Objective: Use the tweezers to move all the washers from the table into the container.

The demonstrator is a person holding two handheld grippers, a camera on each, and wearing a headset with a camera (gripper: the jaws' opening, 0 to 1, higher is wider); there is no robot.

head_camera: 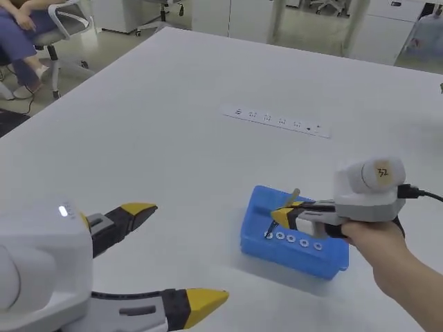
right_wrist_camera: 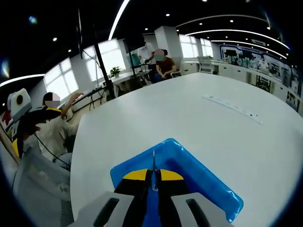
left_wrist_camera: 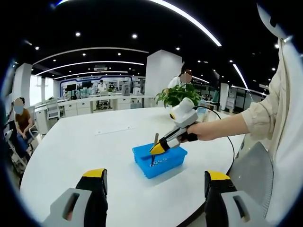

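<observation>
Right gripper: jaws pinch the tweezers, tip down in the container.
Left gripper: jaws spread wide, above the table, left of the container.
Washers: a row inside the blue container, beside the tweezers' tip.
Backdrop: power strip lies beyond.

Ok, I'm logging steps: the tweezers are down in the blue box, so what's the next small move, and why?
Probably ease the right claw slightly so the tweezers spread, since their tips sit at the end washer of a row in the blue box; whether they pinch it, I cannot tell.
</observation>
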